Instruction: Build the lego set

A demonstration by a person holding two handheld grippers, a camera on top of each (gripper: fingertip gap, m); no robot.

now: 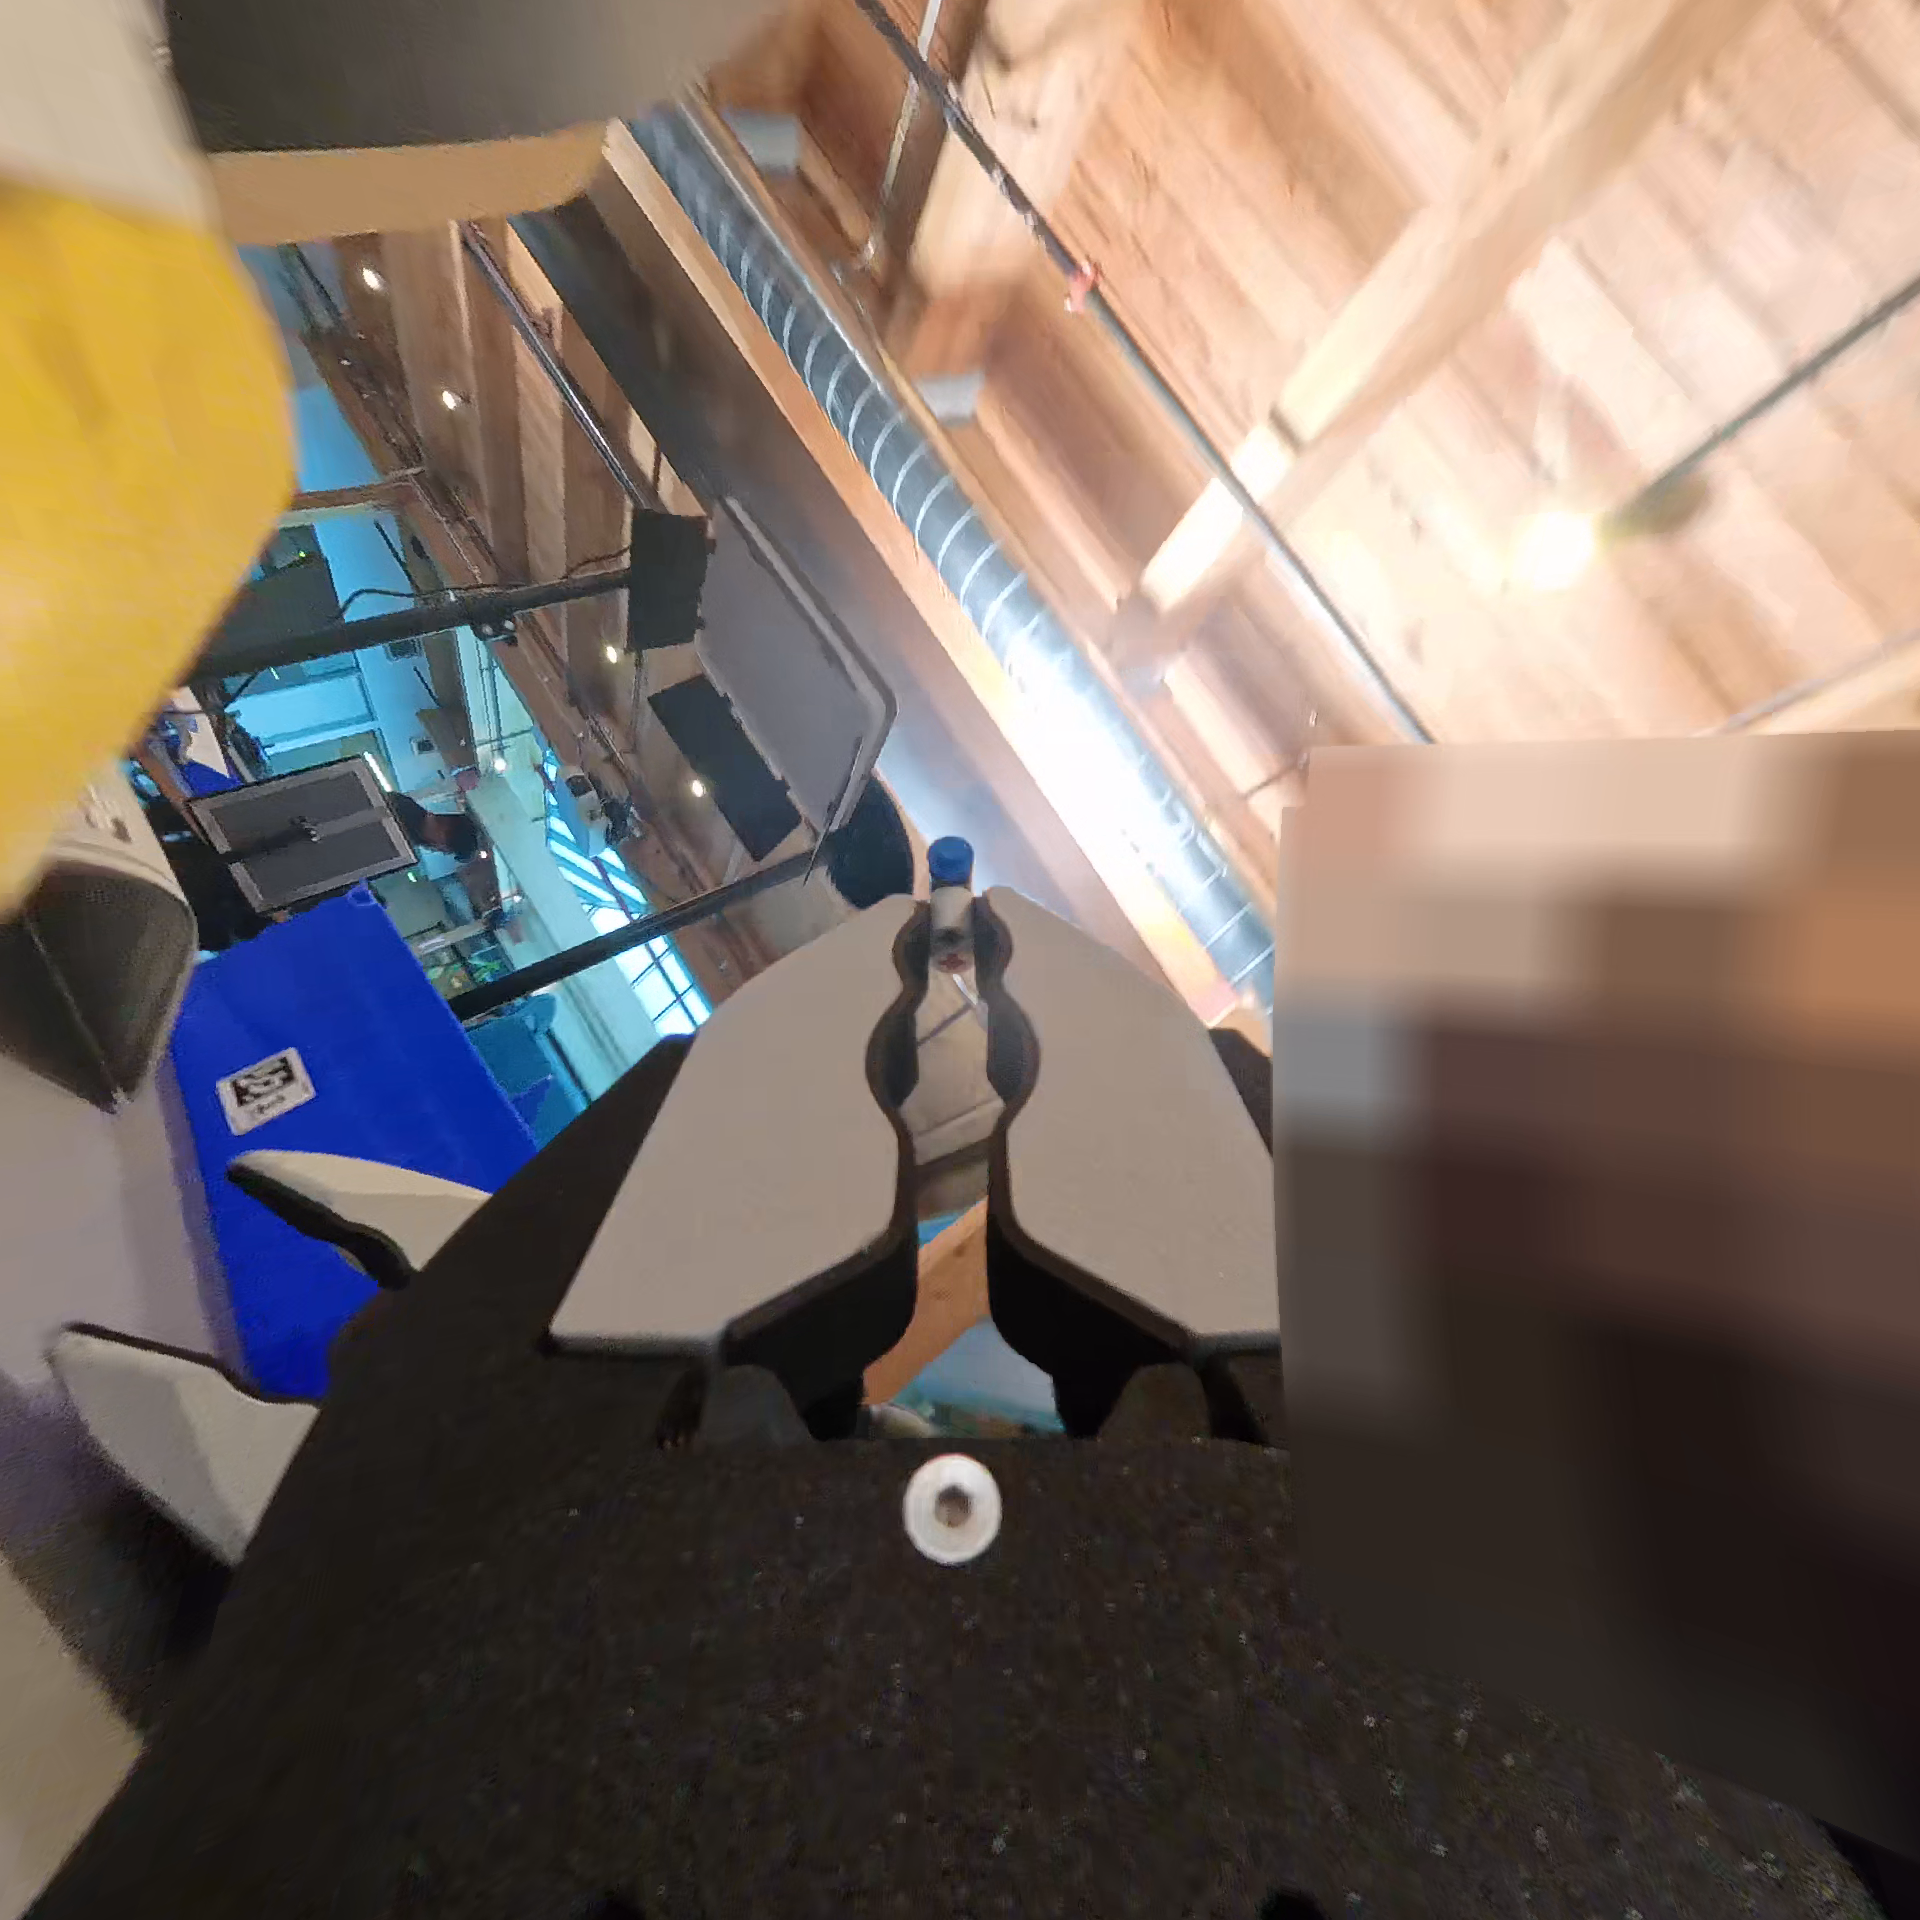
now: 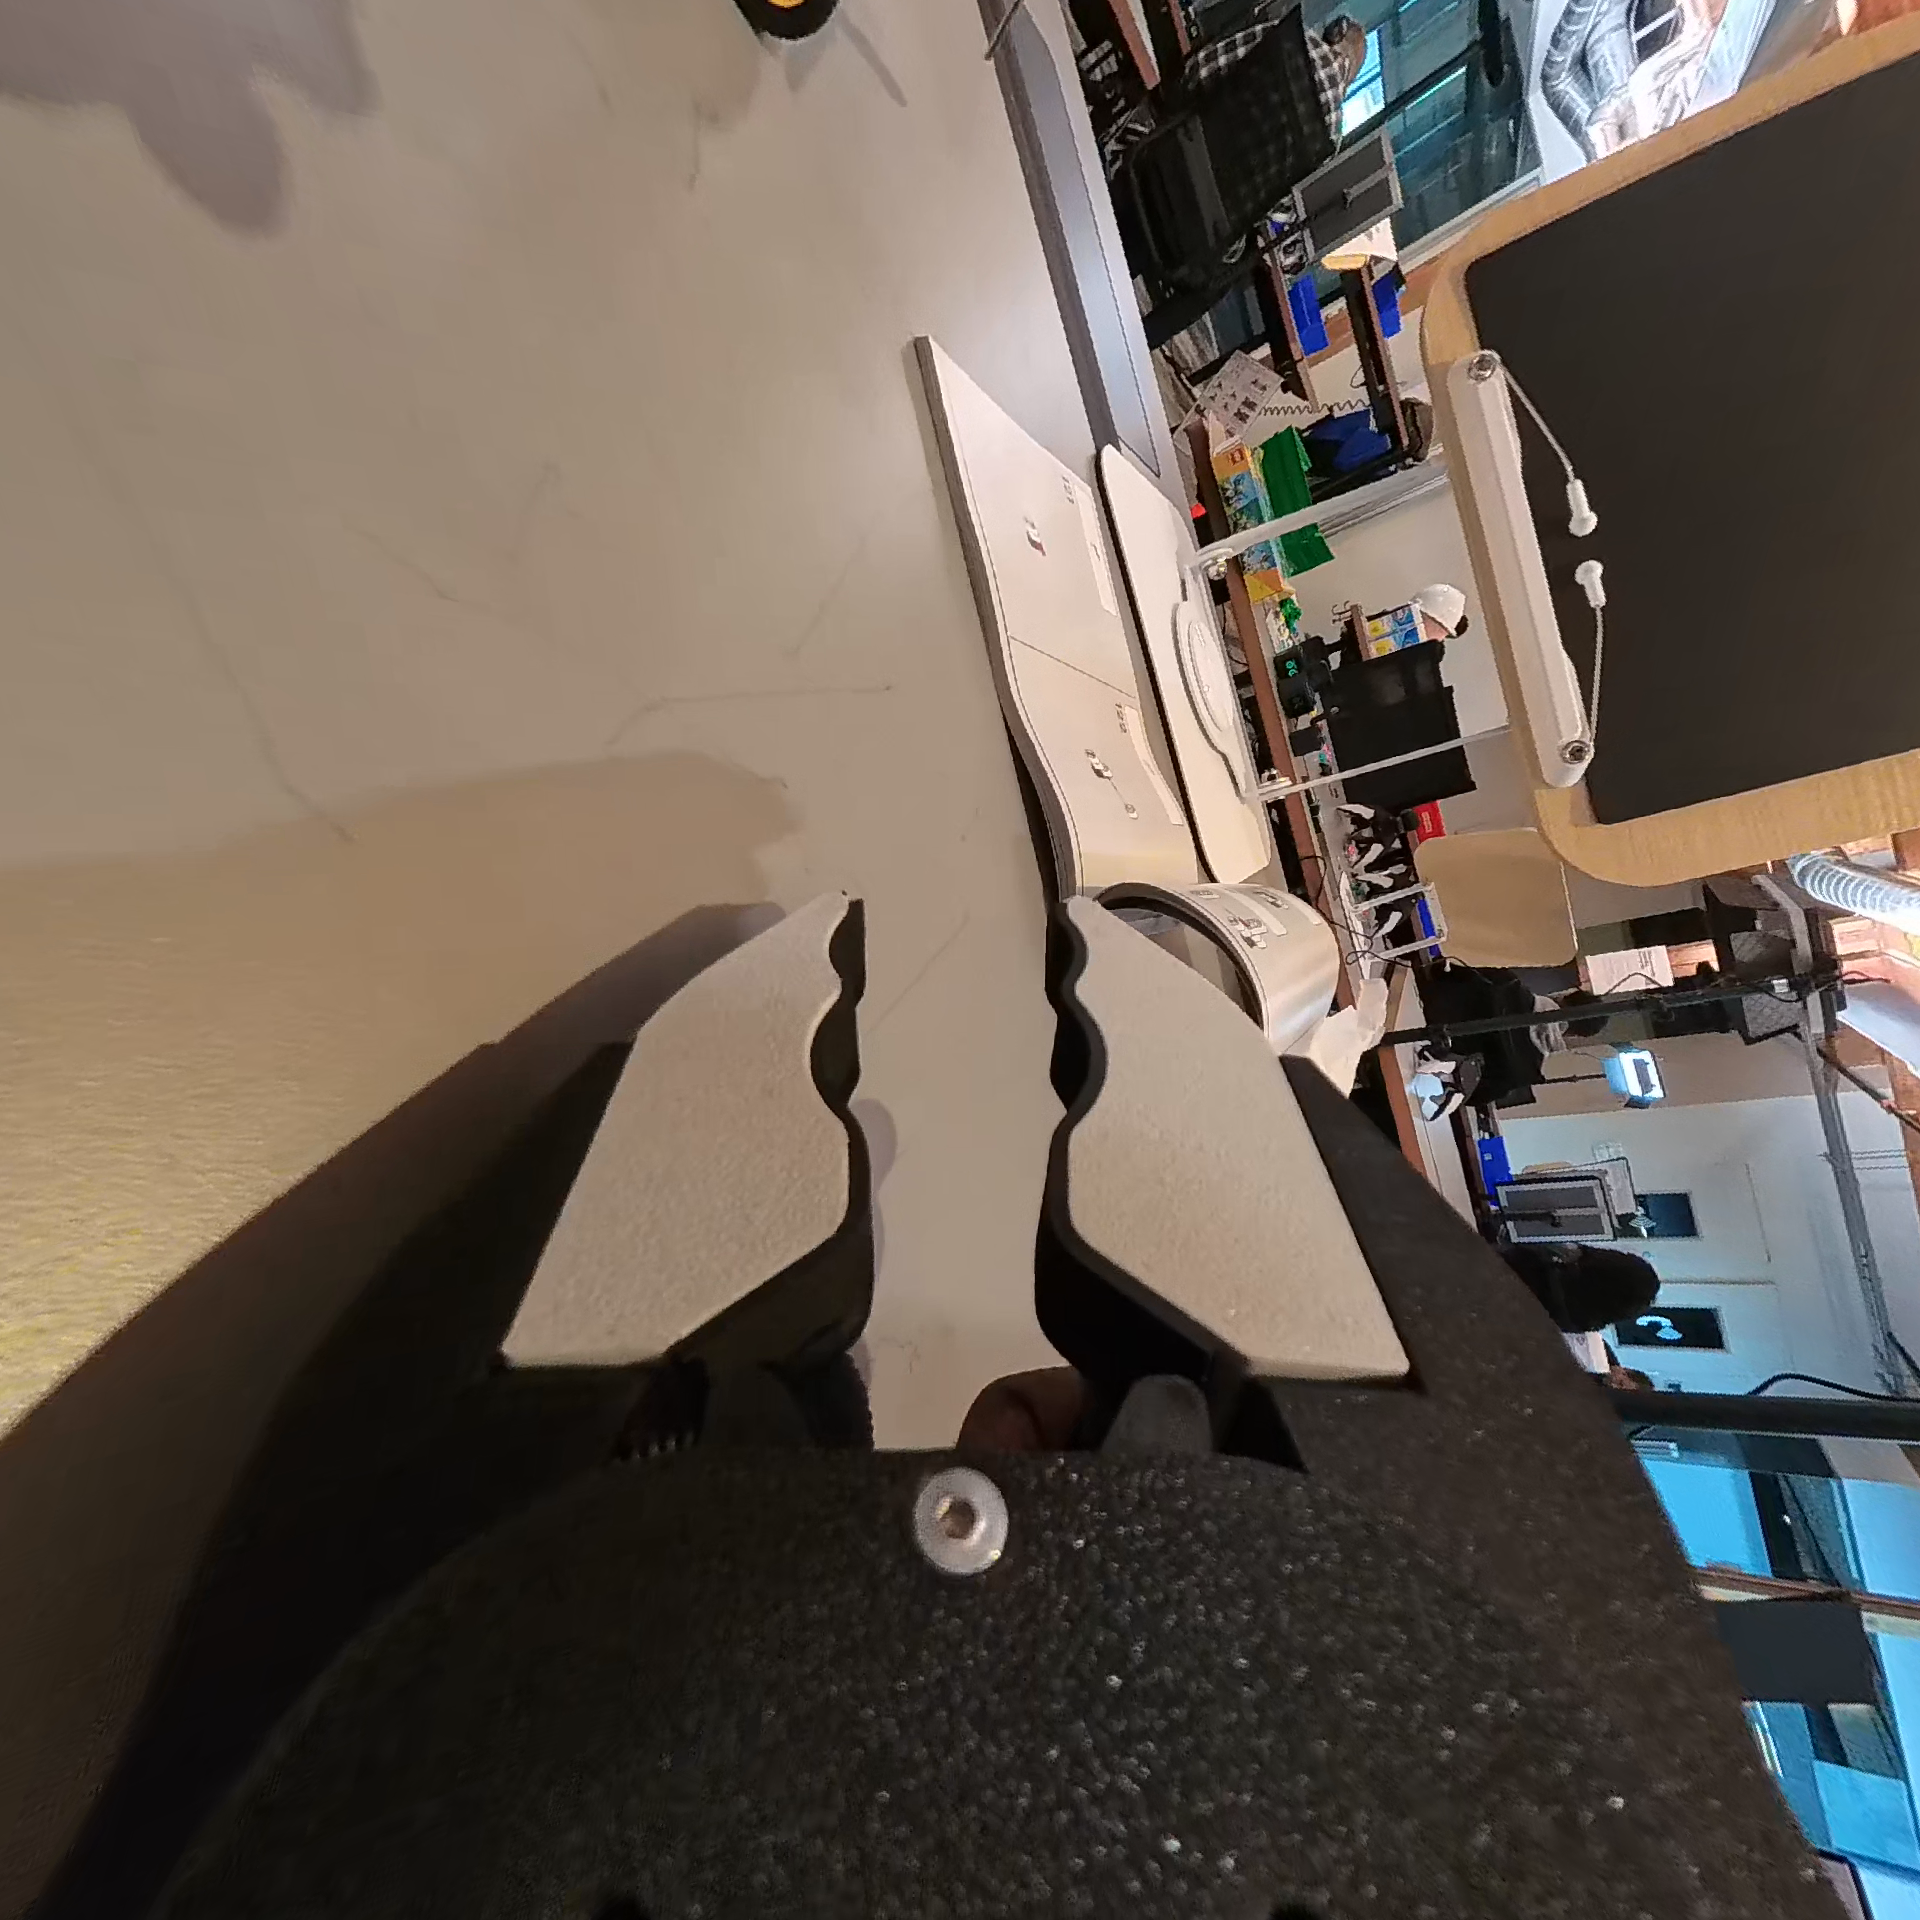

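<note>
Wooden ceiling beams and a silver air duct (image 1: 997,582) fill the background of a busy workshop, seen tilted from two hand-held tools. At the centre, the left gripper (image 1: 951,920) is closed on a thin white marker-like stick with a blue cap (image 1: 950,858), both fingertips pressed to its barrel just below the cap while the rest of the white barrel runs back between the fingers. The stick looks light, stiff and smooth, so it may slip or swivel; a hold near the middle of the barrel seems the steadiest place to take it. Left of that gripper stand a blue plastic bin (image 1: 343,1049) and, close to the lens, a blurred yellow object (image 1: 114,499); the other tool's grey fingers show at the lower left edge. The right gripper (image 2: 954,925) hangs with its jaws apart and nothing between them over a pale marbled table (image 2: 468,468). Just beside its right finger sits a white round container with a dark rim (image 2: 1236,935), and beyond that lie flat white boards (image 2: 1049,582). Farther off stands a wood-framed black panel (image 2: 1704,447), with shelves and people behind it.
</note>
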